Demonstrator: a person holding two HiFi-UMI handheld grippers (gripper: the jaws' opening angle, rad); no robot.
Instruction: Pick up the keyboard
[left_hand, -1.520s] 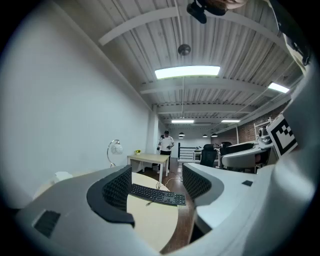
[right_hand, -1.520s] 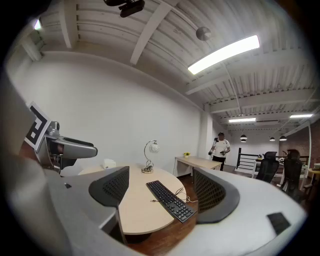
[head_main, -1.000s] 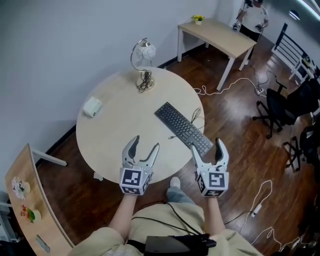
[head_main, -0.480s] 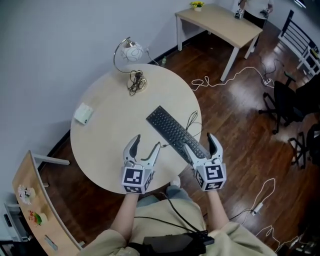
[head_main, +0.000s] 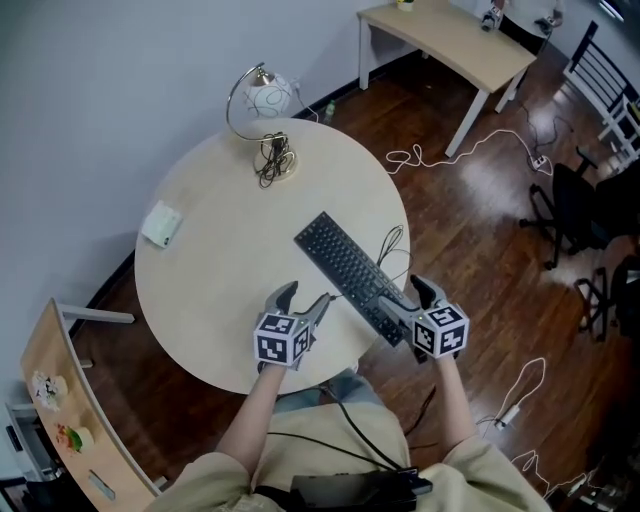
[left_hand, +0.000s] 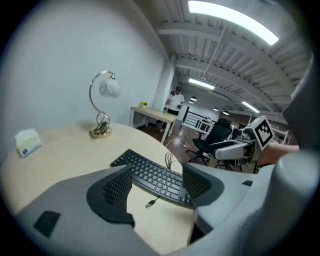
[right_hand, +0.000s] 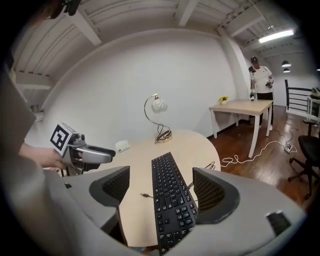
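On the round table (head_main: 205, 290), a black keyboard (head_main: 350, 272) lies diagonally. Its near end lines up between the right gripper's (head_main: 412, 298) spread, empty jaws, with its long axis running away. The left gripper (head_main: 305, 300), also spread and empty, hovers beside its long edge.

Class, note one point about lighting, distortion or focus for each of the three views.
Head view: sharp, evenly lit, with glare on the floor. Left gripper view: fisheye with black corners, the ceiling light blown out, the near jaws soft. Right gripper view: same fisheye, walls bowed, the keyboard sharp.
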